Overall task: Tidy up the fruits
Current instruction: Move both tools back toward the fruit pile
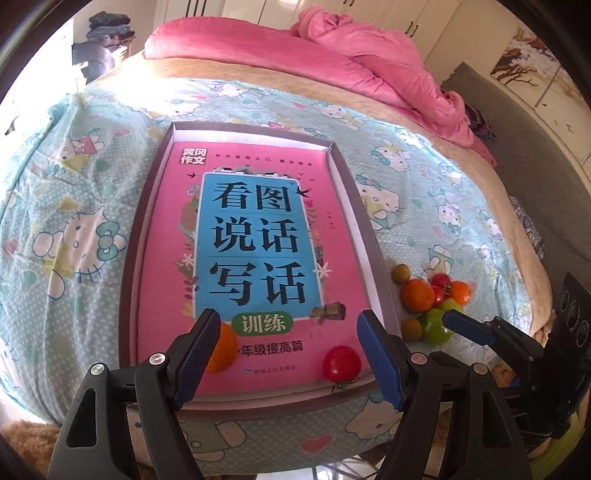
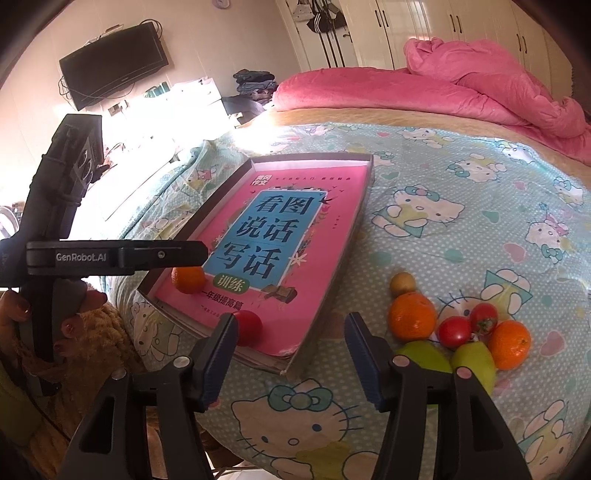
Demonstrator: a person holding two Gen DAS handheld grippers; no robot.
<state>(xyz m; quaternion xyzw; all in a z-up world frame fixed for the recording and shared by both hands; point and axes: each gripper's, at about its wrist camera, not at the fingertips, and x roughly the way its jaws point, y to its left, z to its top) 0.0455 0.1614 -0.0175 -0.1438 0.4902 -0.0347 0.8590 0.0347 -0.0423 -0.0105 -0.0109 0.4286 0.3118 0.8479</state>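
Note:
A shallow box (image 1: 373, 236) (image 2: 332, 280) holding a pink book lies on the bed. An orange (image 1: 223, 349) (image 2: 188, 279) and a red tomato (image 1: 341, 363) (image 2: 249, 326) rest on the book's near end. A pile of fruit lies on the sheet right of the box: oranges (image 1: 417, 294) (image 2: 412, 315), tomatoes (image 2: 455, 332), green fruits (image 1: 436, 326) (image 2: 474, 360) and a small yellowish fruit (image 2: 402, 283). My left gripper (image 1: 288, 356) is open and empty above the book's near end. My right gripper (image 2: 291, 360) is open and empty over the box's near corner.
The bed has a Hello Kitty sheet (image 2: 461, 192) and a pink quilt (image 1: 332, 55) bunched at the far side. The bed's near edge drops off just below the box. A wall TV (image 2: 114, 66) and wardrobes (image 2: 443, 26) stand beyond.

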